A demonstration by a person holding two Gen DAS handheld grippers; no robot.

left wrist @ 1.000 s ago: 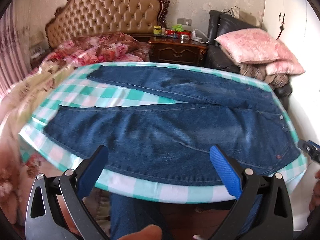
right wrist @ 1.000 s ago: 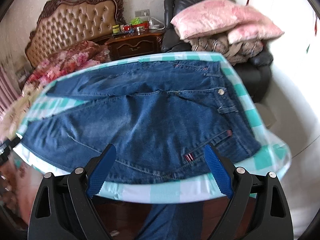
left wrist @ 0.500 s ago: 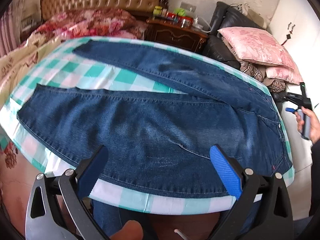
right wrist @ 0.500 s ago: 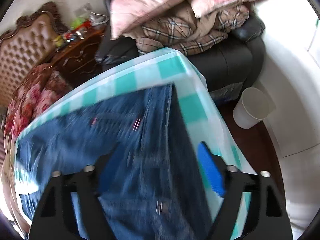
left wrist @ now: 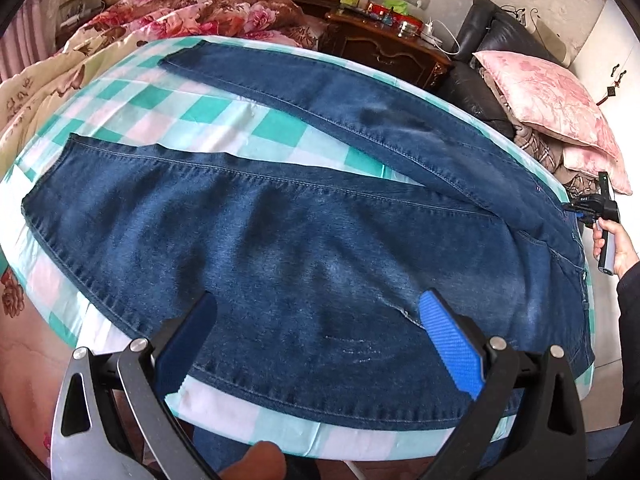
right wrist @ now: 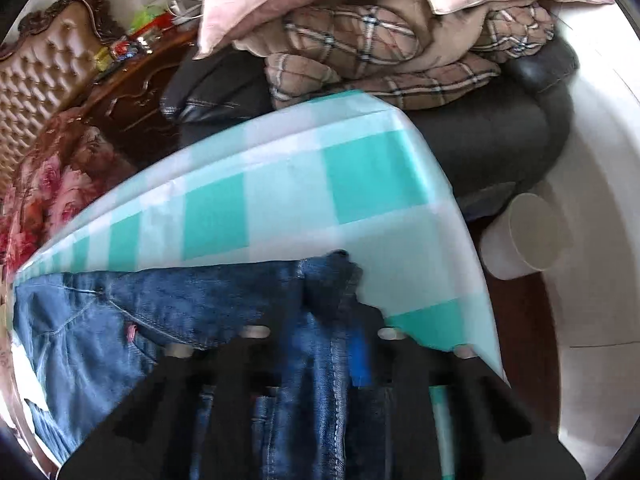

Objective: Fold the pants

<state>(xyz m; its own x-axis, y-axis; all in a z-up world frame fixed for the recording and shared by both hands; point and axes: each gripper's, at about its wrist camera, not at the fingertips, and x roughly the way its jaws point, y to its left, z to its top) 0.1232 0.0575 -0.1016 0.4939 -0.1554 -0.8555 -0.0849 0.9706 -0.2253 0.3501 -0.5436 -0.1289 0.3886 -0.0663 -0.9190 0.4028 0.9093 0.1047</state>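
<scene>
Right wrist view is blurred; the right gripper (right wrist: 320,360) shows mostly as dark silhouette, pad contact hard to resolve. Its jaws are closing, with a bunched waistband corner of the pants (left wrist: 320,260) between them. Left gripper (left wrist: 316,340) spread wide over the near leg, pinching nothing. Pants: dark blue denim, flat on the checked table (left wrist: 208,112), legs splayed toward 9–10 o'clock, waist at 3 o'clock.

right tongs (right wrist: 328,344) closing on pants' (right wrist: 200,300) waistband
</scene>
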